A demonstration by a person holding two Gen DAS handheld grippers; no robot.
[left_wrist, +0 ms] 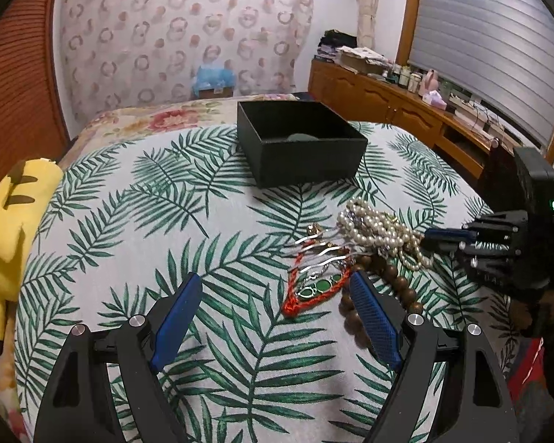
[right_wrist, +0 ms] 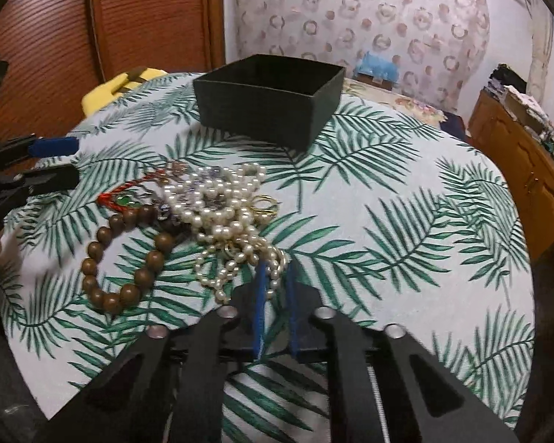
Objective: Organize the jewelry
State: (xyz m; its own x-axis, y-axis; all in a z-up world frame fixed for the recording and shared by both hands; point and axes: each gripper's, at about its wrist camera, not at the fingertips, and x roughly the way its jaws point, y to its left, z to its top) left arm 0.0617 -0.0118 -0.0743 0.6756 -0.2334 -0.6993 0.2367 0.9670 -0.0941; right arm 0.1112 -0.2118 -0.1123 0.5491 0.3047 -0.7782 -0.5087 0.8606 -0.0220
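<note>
Bedroom: patterned curtain (left_wrist: 181, 37), wood cabinets (left_wrist: 387, 99) along the window wall, slatted wood panel (left_wrist: 14, 85) on the other side. Leaf-print cloth (left_wrist: 136, 199) covers the work surface; yellow plush (left_wrist: 14, 214) at its edge. Bare cloth in front of and beside the pile. Black box (left_wrist: 299, 140) sits open-topped beyond the jewelry, well apart from it. Pearls (right_wrist: 225, 206) heaped mid-cloth, strands trailing toward right gripper (right_wrist: 277, 277), its jaws narrow, pinched on a strand. Wood beads (right_wrist: 125, 254) loop just beside pearls. Red-cord pendant (left_wrist: 314, 284) lies long axis toward left gripper (left_wrist: 277, 284), jaws wide.
</note>
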